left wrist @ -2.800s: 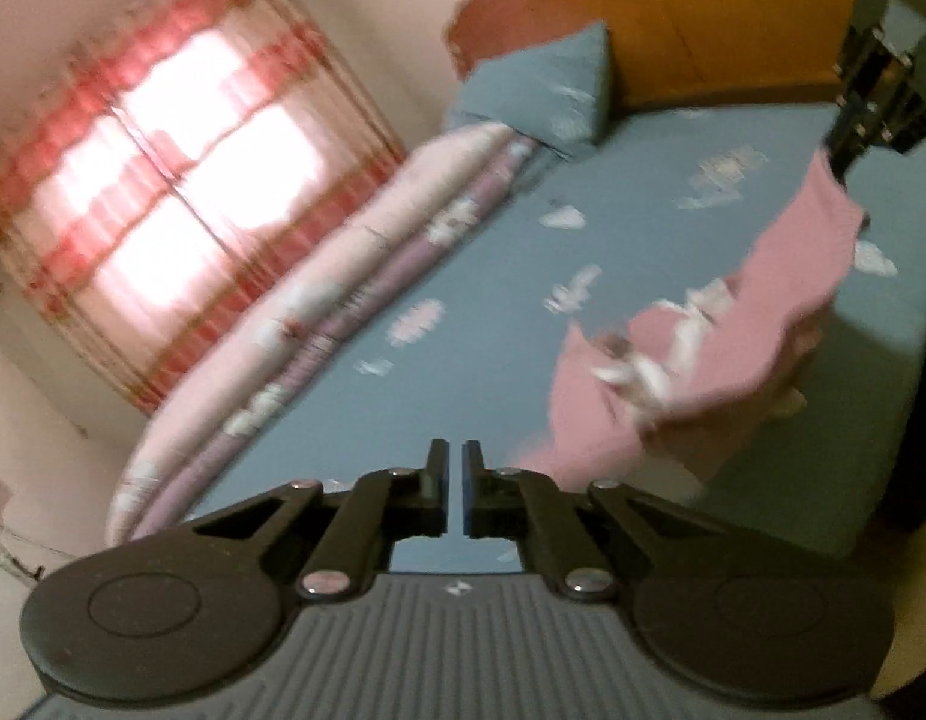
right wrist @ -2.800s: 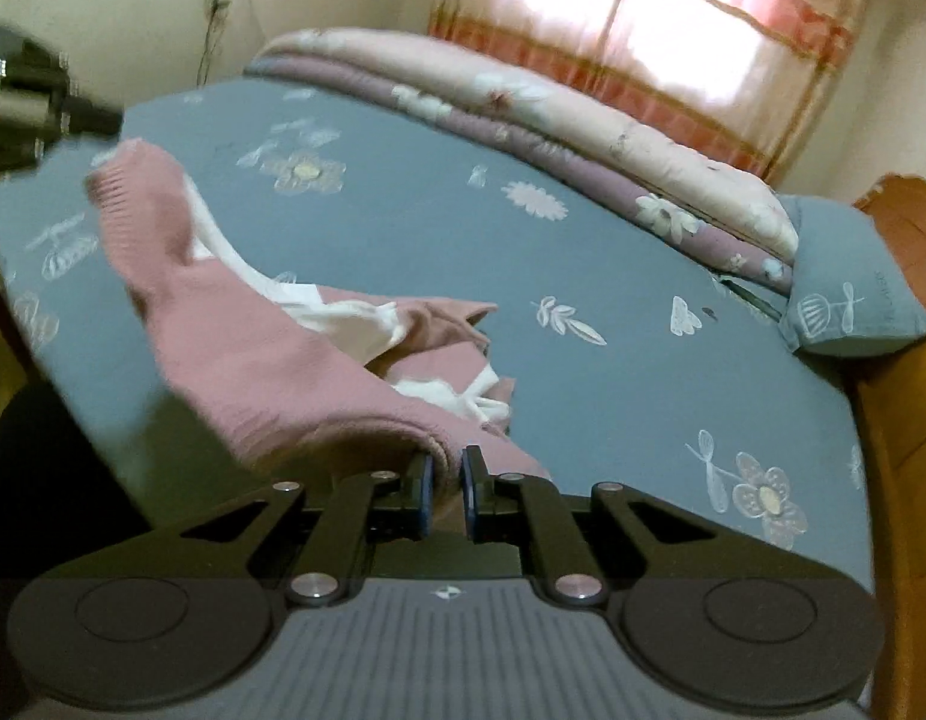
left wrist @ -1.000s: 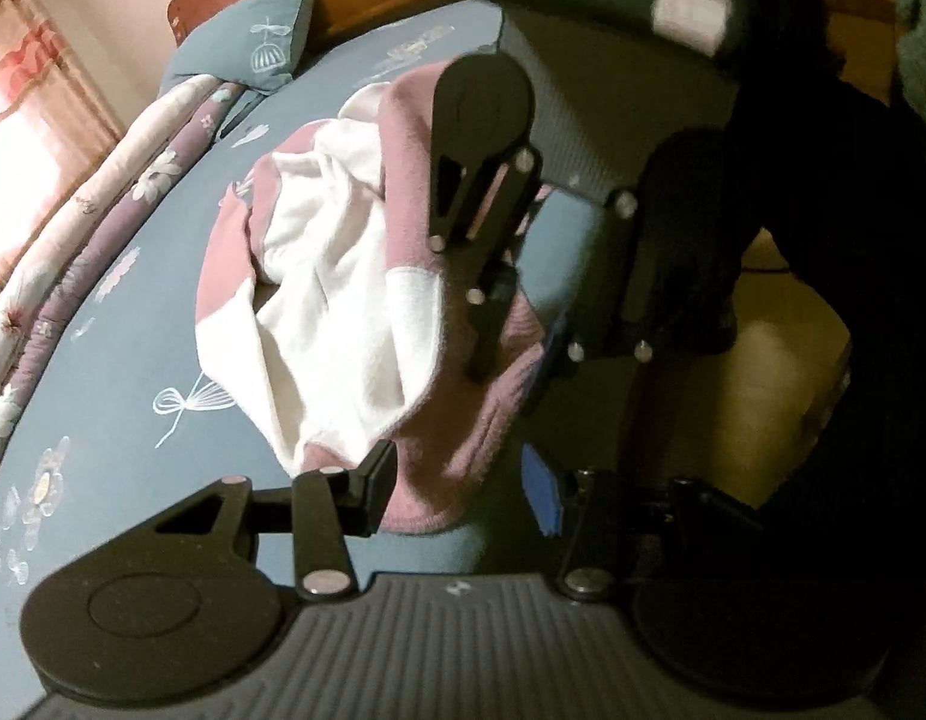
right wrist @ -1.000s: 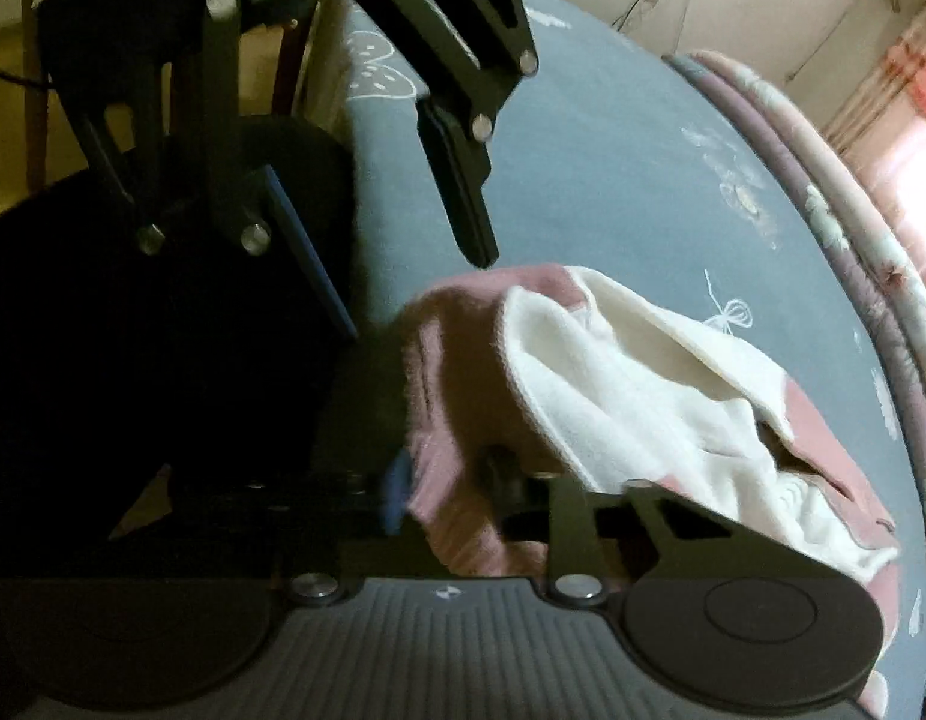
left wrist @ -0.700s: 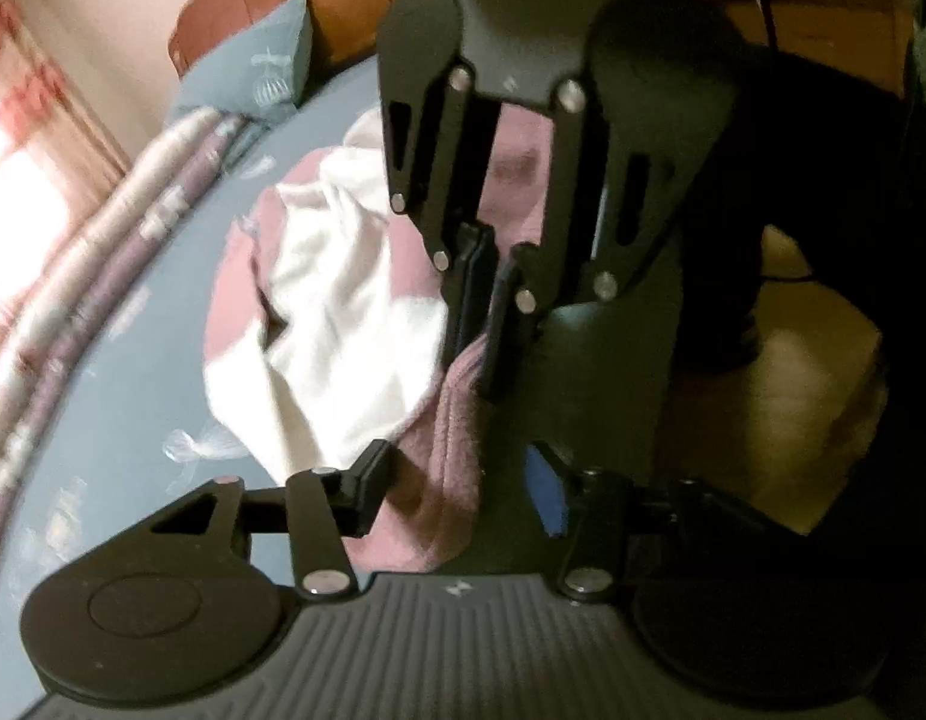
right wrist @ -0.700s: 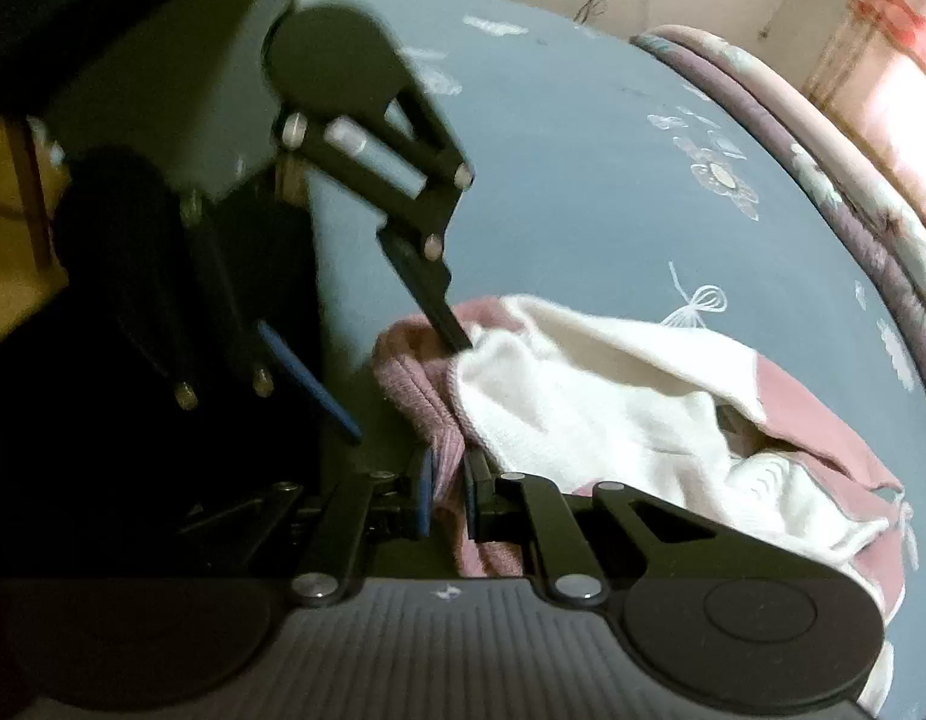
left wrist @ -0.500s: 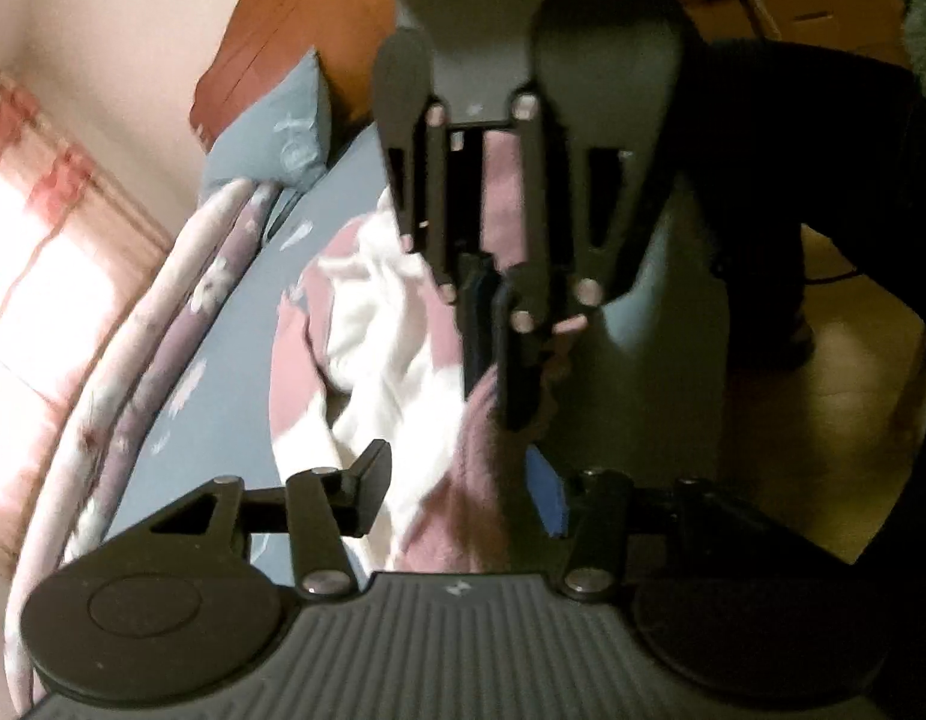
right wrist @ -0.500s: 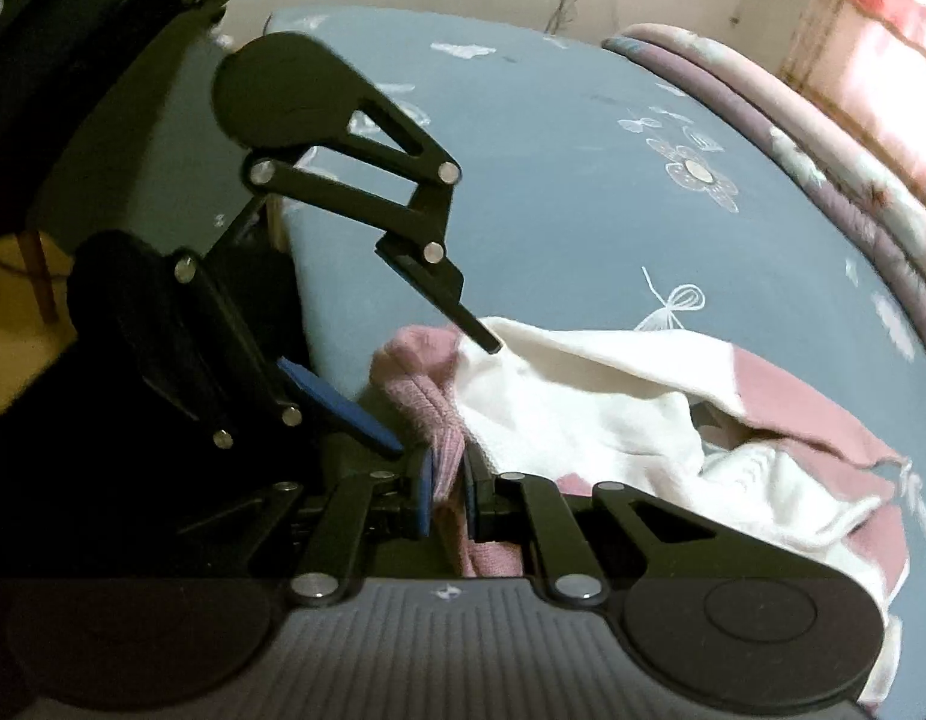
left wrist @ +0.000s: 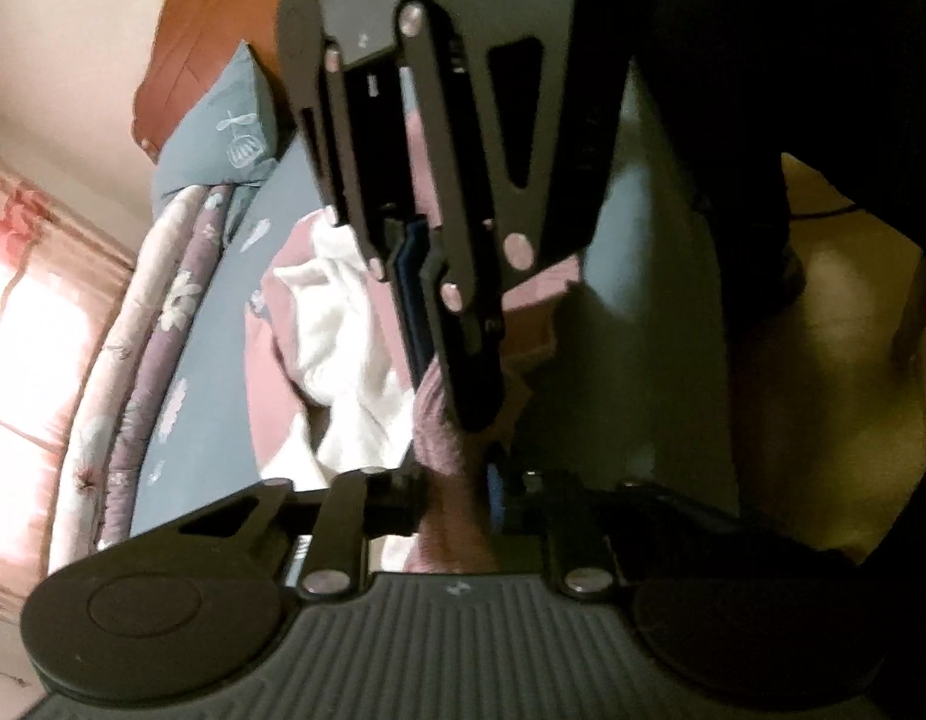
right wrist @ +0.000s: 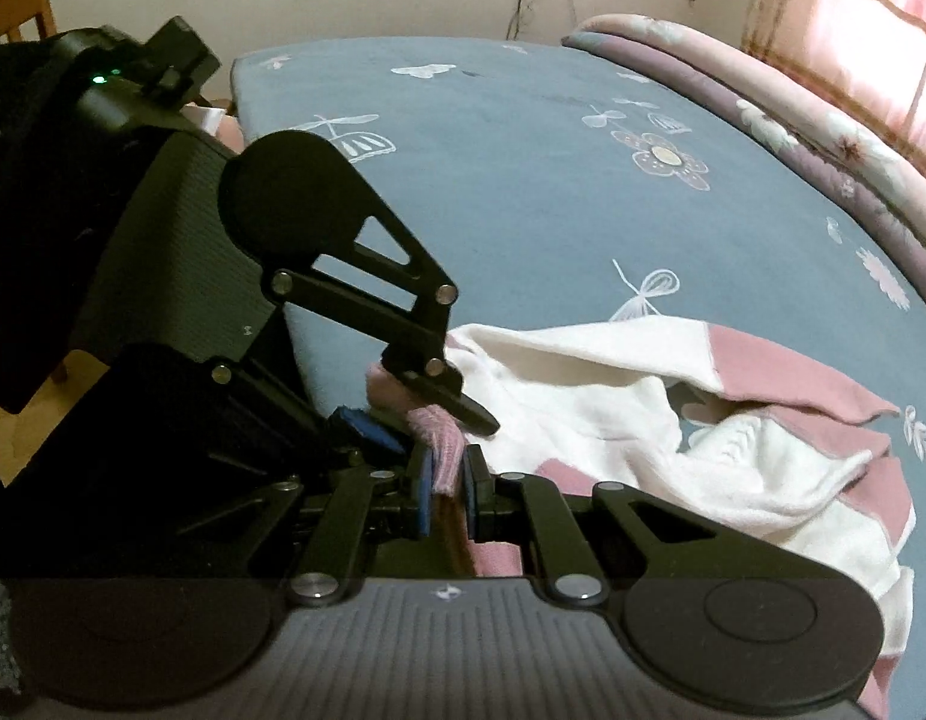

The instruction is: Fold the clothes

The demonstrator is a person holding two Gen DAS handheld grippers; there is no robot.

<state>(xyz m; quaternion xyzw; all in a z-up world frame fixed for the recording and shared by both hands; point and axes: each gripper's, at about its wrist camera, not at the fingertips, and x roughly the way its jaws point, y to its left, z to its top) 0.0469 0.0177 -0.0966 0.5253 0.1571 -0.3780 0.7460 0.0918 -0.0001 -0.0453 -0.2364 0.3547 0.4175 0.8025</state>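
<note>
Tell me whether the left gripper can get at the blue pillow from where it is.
Probably not. The left gripper is shut on the pink sweater's edge, the right gripper crosses just ahead, and the pillow lies far up the bed.

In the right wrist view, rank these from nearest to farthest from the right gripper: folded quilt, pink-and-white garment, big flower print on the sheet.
1. pink-and-white garment, its pink edge clamped in the right gripper.
2. big flower print, mid-bed, beyond the garment.
3. folded quilt, along the bed's far right edge.
</note>
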